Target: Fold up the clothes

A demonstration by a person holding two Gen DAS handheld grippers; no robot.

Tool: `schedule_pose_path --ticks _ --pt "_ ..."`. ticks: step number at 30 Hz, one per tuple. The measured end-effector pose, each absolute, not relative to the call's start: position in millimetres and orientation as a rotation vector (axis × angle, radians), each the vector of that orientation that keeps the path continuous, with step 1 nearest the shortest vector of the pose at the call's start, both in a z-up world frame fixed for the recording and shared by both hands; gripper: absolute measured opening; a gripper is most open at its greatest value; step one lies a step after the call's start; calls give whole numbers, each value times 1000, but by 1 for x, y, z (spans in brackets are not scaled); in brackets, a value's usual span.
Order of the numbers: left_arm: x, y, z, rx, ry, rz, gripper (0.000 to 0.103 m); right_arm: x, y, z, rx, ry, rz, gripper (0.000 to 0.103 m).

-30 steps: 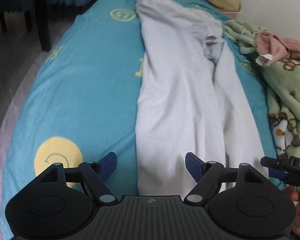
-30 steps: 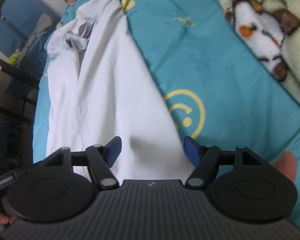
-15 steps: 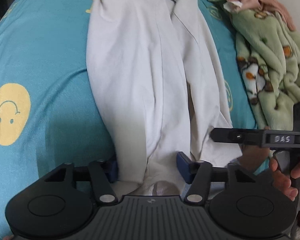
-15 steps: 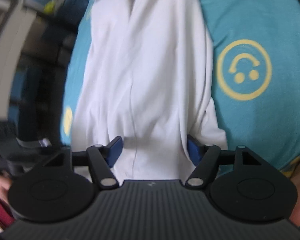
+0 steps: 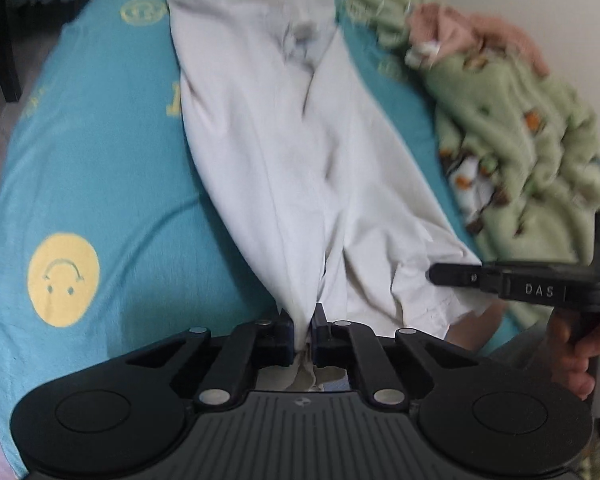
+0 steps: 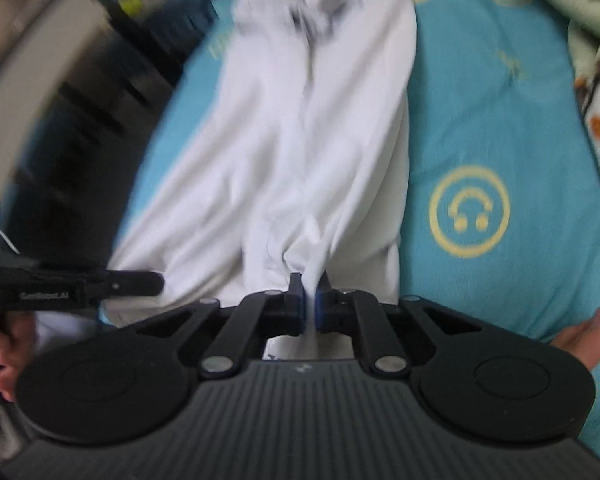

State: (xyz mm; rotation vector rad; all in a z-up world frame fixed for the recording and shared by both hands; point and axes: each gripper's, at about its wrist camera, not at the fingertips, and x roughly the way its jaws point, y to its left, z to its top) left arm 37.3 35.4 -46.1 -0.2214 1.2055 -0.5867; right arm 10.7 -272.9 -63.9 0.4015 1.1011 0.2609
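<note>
A white shirt (image 5: 284, 152) lies lengthwise on the teal bed sheet (image 5: 100, 152), its collar at the far end. My left gripper (image 5: 302, 320) is shut on the shirt's near hem at the left side, the cloth bunched between the pads. My right gripper (image 6: 309, 300) is shut on the same white shirt (image 6: 300, 128) at the near hem on the right side. The right gripper's body also shows in the left wrist view (image 5: 520, 284), beside the hem. The left gripper's body shows in the right wrist view (image 6: 72, 286).
A green fleece blanket (image 5: 520, 120) with animal prints is heaped along the right of the bed, with a pink cloth (image 5: 460, 28) on it. Dark chair legs (image 5: 4, 40) stand off the bed's far left. Yellow smiley prints (image 6: 470, 212) mark the sheet.
Both grippers were open over the near hem and have closed on it. The hem is now bunched and pulled up toward the cameras.
</note>
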Motion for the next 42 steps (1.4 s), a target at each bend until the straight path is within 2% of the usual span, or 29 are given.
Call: schedule_pose_path --ticks 6,10,14,18,22,26,32,37,42 --pt "26 29 36 -334 1028 -594 7 2 -292 20 459 892 293 8" --pt "3 28 74 -382 964 -615 7 -16 -309 53 466 790 307 8" --pt "-50 39 67 -369 986 -642 7 -57 -318 35 488 773 337 8" --pt "-98 46 31 -355 1057 -674 7 -104 -319 -2 518 834 364 8" --pt "-106 54 13 -357 1071 -686 7 -124 -317 -22 557 862 372 8" --pt "-77 56 29 -381 999 -685 8 -106 -315 -10 549 788 365 9" --pt "-2 47 43 -357 886 -608 8 -31 -310 6 535 703 333 9" --pt "74 45 25 -380 838 -549 9 47 -313 -7 524 694 256 9" --pt "151 29 -16 -353 835 -498 9 124 -326 -43 530 731 172 9"
